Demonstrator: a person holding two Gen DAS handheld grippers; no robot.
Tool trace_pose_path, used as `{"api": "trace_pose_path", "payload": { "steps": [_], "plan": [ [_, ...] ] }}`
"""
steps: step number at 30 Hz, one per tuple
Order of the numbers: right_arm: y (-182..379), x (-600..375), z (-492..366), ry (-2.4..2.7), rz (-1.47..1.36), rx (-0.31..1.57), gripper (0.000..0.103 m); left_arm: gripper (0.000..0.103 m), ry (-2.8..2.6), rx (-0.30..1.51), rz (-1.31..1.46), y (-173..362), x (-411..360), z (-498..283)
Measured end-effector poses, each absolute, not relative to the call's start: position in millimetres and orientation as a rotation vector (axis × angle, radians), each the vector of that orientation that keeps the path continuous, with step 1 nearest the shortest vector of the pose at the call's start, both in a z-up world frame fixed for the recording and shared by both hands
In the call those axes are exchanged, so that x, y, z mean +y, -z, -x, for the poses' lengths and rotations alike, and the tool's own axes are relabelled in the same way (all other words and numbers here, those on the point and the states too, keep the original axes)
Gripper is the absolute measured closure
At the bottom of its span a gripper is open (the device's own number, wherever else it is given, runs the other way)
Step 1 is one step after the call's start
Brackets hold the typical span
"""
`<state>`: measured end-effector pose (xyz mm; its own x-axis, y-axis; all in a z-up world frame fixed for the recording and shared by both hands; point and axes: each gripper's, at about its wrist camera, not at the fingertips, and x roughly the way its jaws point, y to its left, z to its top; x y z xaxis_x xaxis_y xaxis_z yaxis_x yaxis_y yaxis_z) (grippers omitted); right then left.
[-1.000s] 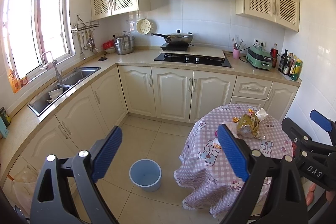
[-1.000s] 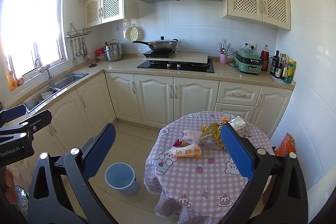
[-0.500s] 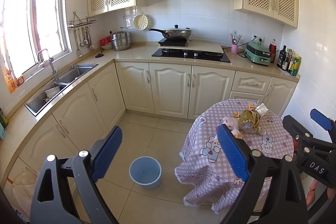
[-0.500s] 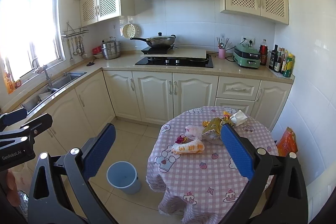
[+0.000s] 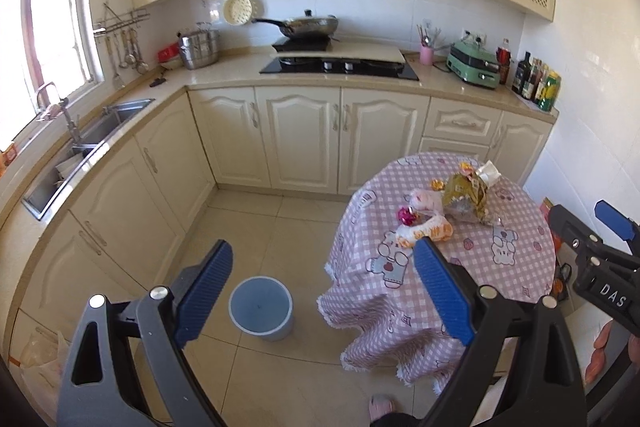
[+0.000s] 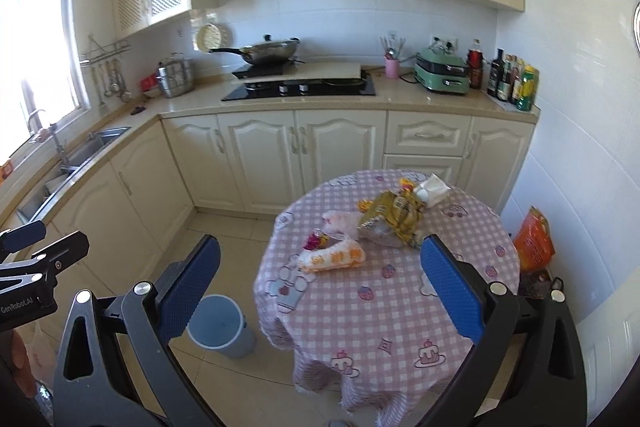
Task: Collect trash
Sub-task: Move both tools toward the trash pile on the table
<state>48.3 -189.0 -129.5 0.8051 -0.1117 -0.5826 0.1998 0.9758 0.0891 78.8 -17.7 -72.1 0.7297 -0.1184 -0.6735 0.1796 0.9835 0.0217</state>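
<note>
Trash lies in a heap on a round table with a pink checked cloth: a gold foil bag, an orange-and-white wrapper, a pink wrapper, a crumpled white tissue. The same heap shows in the left wrist view, with the gold bag and the orange wrapper. A light blue bin stands on the floor left of the table; it also shows in the right wrist view. My left gripper is open and empty, above the floor. My right gripper is open and empty, short of the table.
Cream cabinets and a counter with a hob line the back; a sink is at the left. An orange bag sits on the floor right of the table. Tiled floor lies between cabinets and table.
Both grippers have moved forward and tilted down toward the table; the trash and the bin look nearer and larger. Both stay open and empty.
</note>
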Motion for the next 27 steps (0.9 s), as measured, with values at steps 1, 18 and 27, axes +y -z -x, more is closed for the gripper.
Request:
{"api": "trace_pose_path", "payload": {
  "steps": [1, 18, 27],
  "plan": [
    [135.6, -196.2, -53.1, 0.186, -0.15, 0.629, 0.006, 0.013, 0.176, 0.763, -0.092, 80.2, -25.5, -88.5],
    [254.2, -339.5, -200.5, 0.281, -0.232, 0.871, 0.006, 0.013, 0.291, 1.079, -0.103, 222.4, -177.1, -282.7],
    [307.9, -387.7, -276.9, 0.282, -0.314, 0.952, 0.007, 0.024, 0.254, 1.248, -0.101, 309.1, -207.7, -354.1]
  ]
}}
